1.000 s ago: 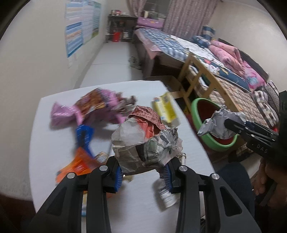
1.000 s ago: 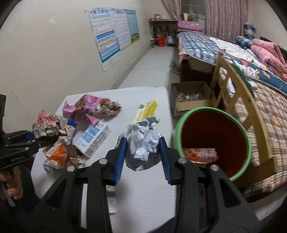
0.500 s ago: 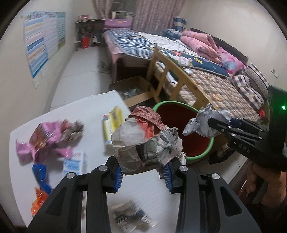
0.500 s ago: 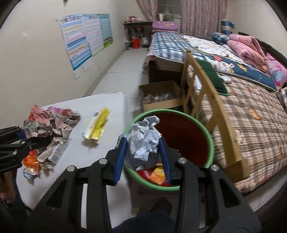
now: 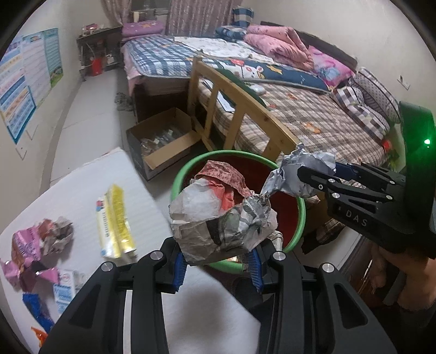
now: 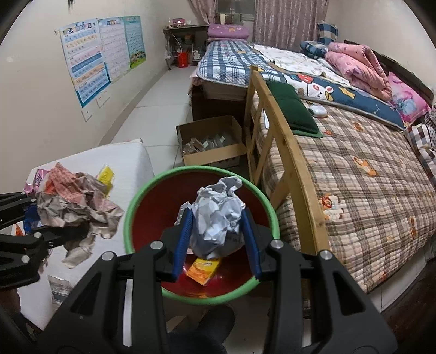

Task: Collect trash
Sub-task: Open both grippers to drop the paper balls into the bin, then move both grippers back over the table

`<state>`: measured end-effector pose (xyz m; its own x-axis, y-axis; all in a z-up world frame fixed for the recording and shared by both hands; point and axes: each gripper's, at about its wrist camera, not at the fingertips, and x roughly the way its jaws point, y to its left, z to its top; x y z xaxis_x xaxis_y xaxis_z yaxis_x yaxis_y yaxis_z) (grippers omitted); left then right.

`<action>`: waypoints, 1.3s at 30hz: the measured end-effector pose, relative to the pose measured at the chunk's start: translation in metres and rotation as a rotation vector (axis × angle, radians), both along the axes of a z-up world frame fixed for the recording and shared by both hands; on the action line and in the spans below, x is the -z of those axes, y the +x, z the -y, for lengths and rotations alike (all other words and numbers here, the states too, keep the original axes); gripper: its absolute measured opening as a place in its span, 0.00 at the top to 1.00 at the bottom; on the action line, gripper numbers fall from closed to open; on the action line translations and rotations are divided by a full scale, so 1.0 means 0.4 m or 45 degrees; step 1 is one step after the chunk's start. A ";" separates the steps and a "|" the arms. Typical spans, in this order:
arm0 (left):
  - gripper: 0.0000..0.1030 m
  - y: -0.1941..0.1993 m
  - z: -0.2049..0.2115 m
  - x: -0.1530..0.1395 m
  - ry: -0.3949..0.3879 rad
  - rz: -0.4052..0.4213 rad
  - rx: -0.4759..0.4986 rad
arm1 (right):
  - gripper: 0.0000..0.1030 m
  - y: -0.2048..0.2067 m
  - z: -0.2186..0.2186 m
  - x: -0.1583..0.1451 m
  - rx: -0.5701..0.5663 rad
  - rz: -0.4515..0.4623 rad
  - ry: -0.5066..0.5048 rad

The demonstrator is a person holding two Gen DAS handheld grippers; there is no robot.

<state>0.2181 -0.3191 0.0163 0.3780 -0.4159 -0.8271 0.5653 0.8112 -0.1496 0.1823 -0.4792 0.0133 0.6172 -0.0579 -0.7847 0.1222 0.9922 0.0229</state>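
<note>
Trash wads [image 6: 218, 217] [image 5: 220, 215] clamped in both grippers [image 6: 216, 231] [image 5: 218, 261]; right one's straight over the bin [image 6: 130, 217], left's at the rim.

A lived-in home bedroom: a wide bed [image 6: 368, 168] with a wooden footboard [image 6: 275, 130], a plaid quilt and pink pillows [image 5: 329, 66], drawn patterned curtains [image 6: 288, 20] at the far wall, children's learning charts [image 6: 90, 58] taped up, slippers [image 5: 124, 100] on the tiled floor, a cardboard box [image 6: 212, 147] of clutter beside the bed
</note>
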 end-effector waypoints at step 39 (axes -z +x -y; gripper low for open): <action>0.08 -0.019 -0.113 0.046 0.043 0.001 -0.165 | 0.05 0.008 -0.052 0.003 0.001 -0.061 0.038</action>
